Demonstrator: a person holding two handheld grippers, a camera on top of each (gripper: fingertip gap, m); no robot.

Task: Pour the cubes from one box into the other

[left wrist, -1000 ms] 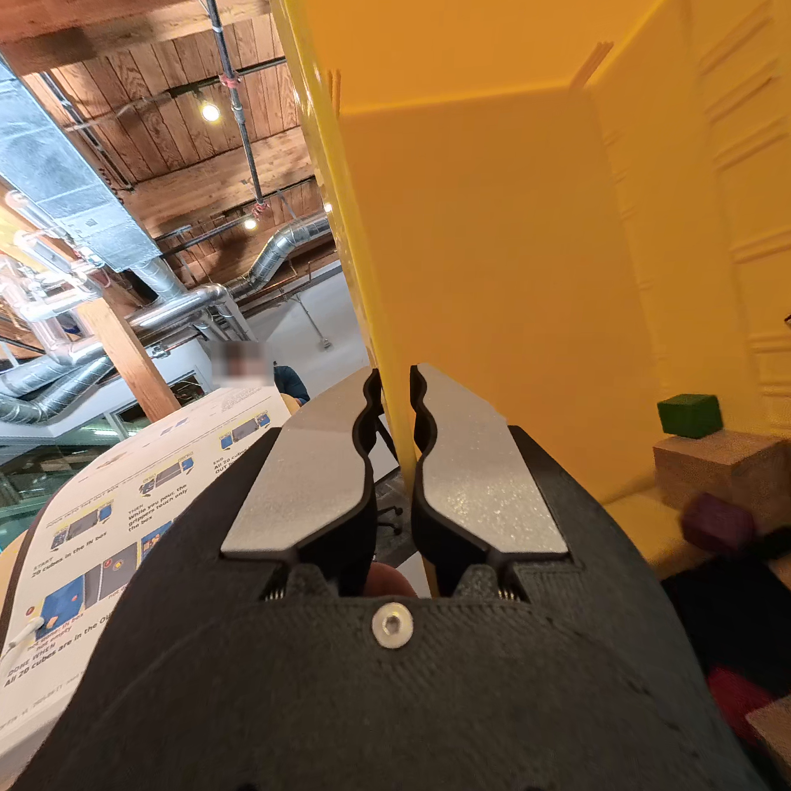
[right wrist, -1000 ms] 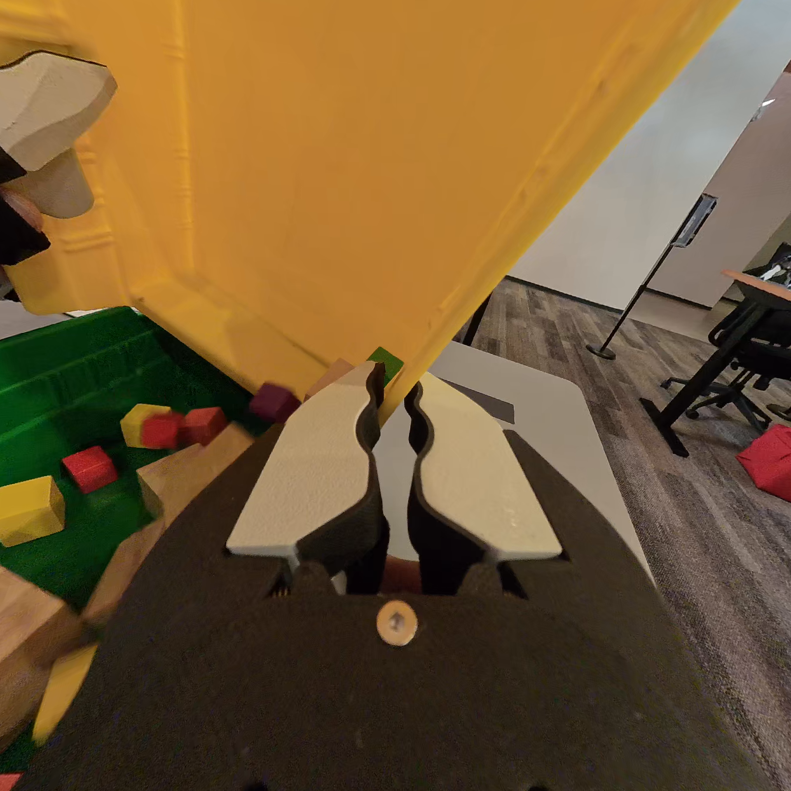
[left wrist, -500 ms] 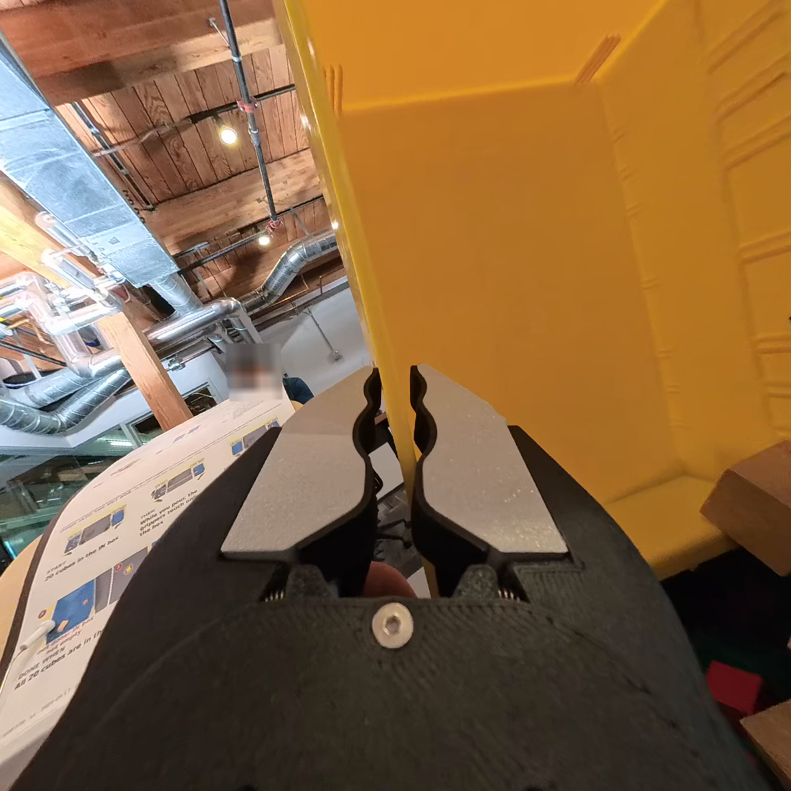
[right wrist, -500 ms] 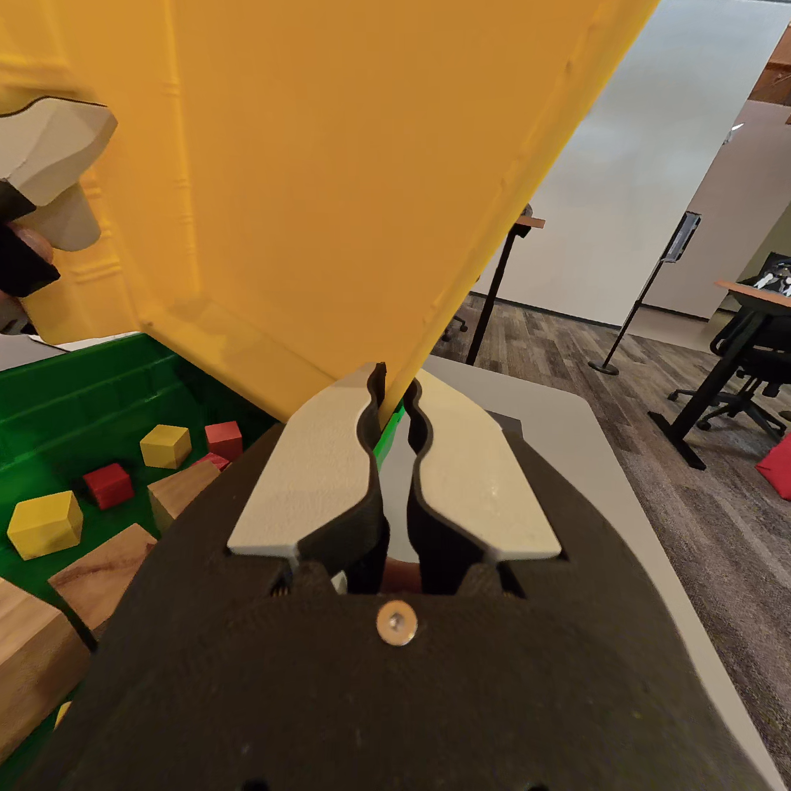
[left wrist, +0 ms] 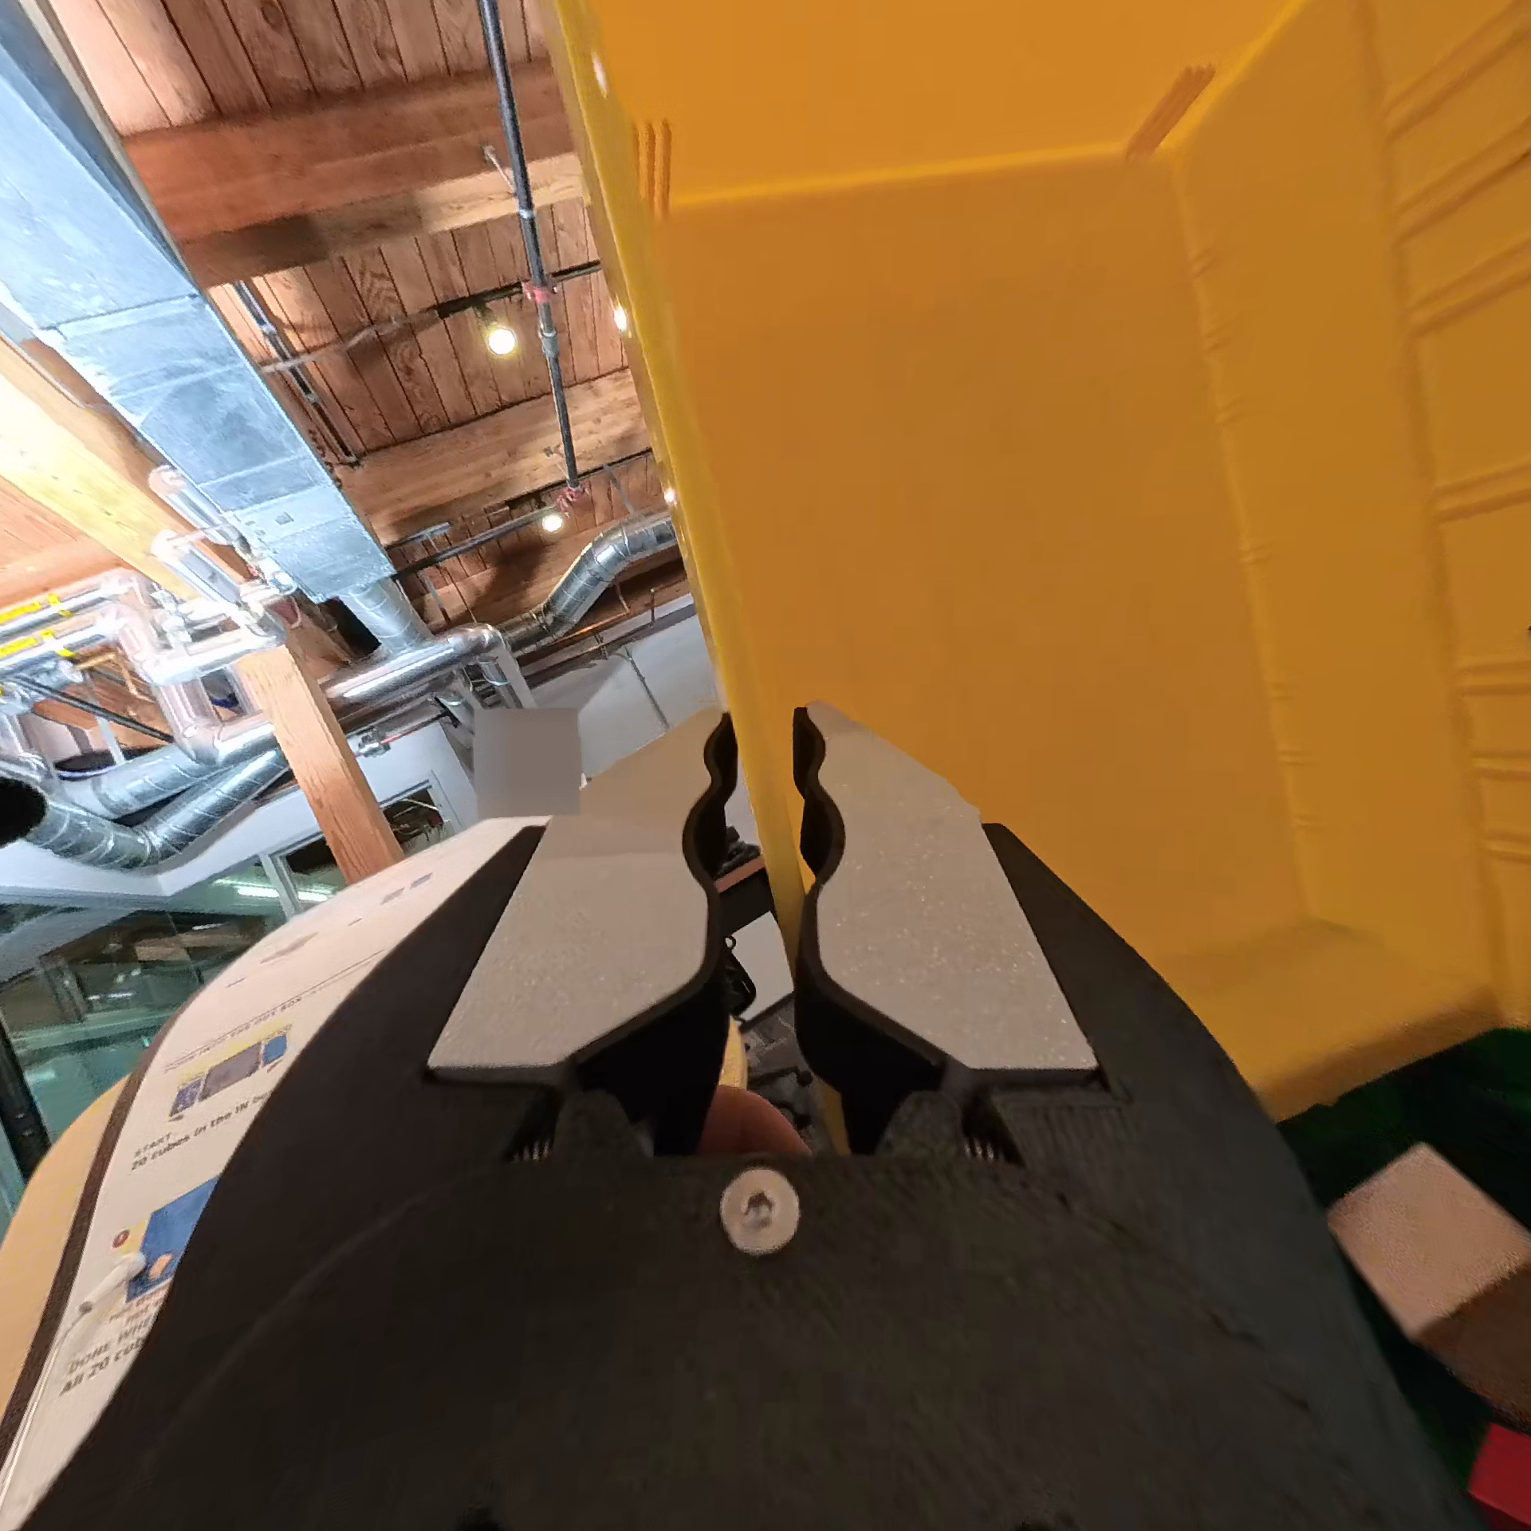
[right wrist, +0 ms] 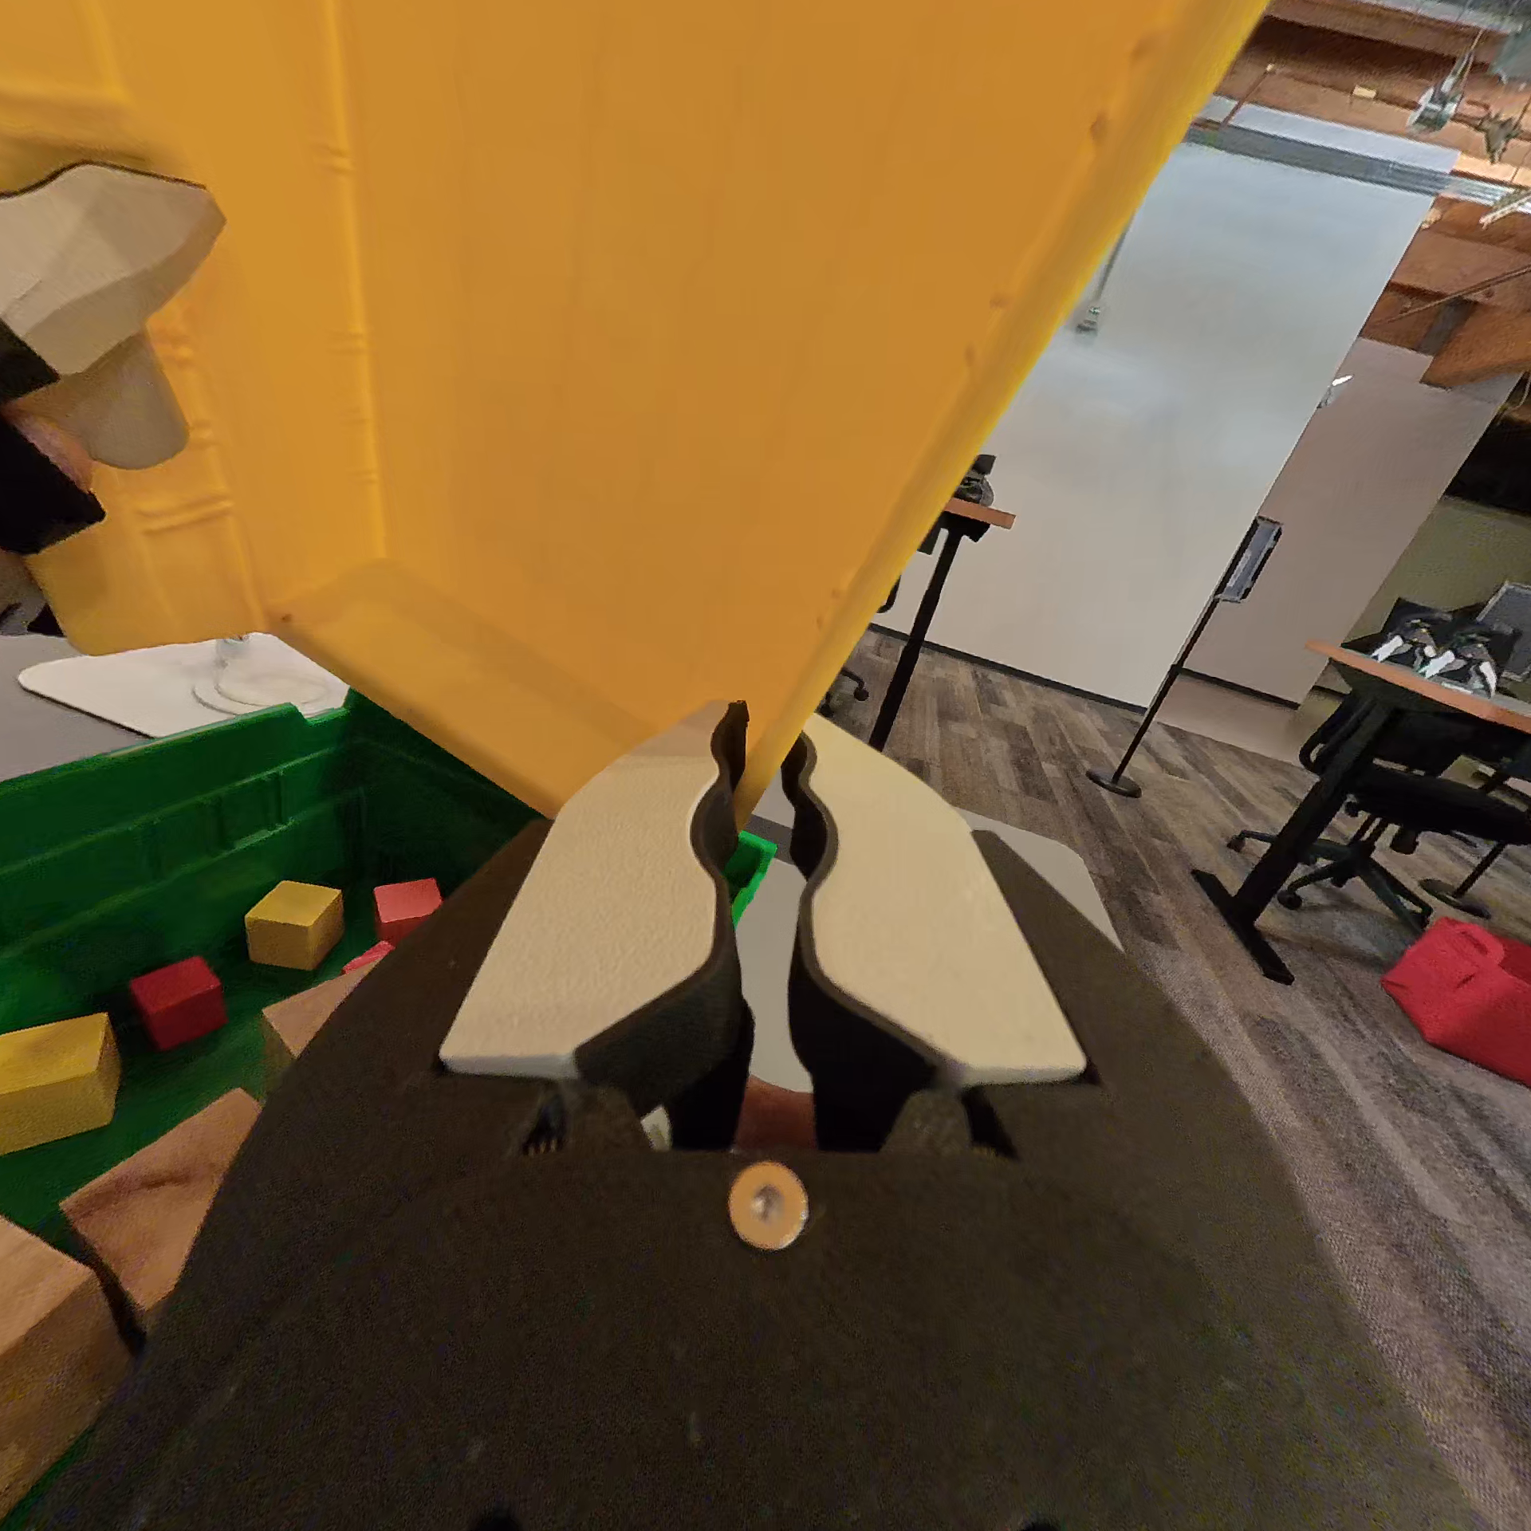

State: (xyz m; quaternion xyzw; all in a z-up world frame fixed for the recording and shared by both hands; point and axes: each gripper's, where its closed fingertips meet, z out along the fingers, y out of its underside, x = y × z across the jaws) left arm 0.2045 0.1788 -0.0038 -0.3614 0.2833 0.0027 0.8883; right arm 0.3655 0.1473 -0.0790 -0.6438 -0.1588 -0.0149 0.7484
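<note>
A yellow box (left wrist: 1035, 514) is held tipped up, its open side down over a green box (right wrist: 166, 820). My left gripper (left wrist: 764, 746) is shut on one wall of the yellow box. My right gripper (right wrist: 758, 737) is shut on the opposite wall (right wrist: 663, 331). No cubes show inside the yellow box. The green box holds several cubes: yellow (right wrist: 294, 924), red (right wrist: 176, 1001) and plain wood (right wrist: 157, 1193). A wooden cube (left wrist: 1425, 1234) and a red one (left wrist: 1499, 1466) show at the lower right of the left wrist view. The left gripper's fingers (right wrist: 99, 265) show at the far left of the right wrist view.
The boxes are over a grey table (right wrist: 1035, 862). A printed instruction sheet (left wrist: 166, 1102) lies at the left. A white mat with a clear stand (right wrist: 190, 683) lies behind the green box. Desks, chairs and a red bag (right wrist: 1466, 986) stand on the floor at the right.
Both grippers have tipped the yellow box up further. The last green, purple and wooden cubes have slid out of it into the green box.
</note>
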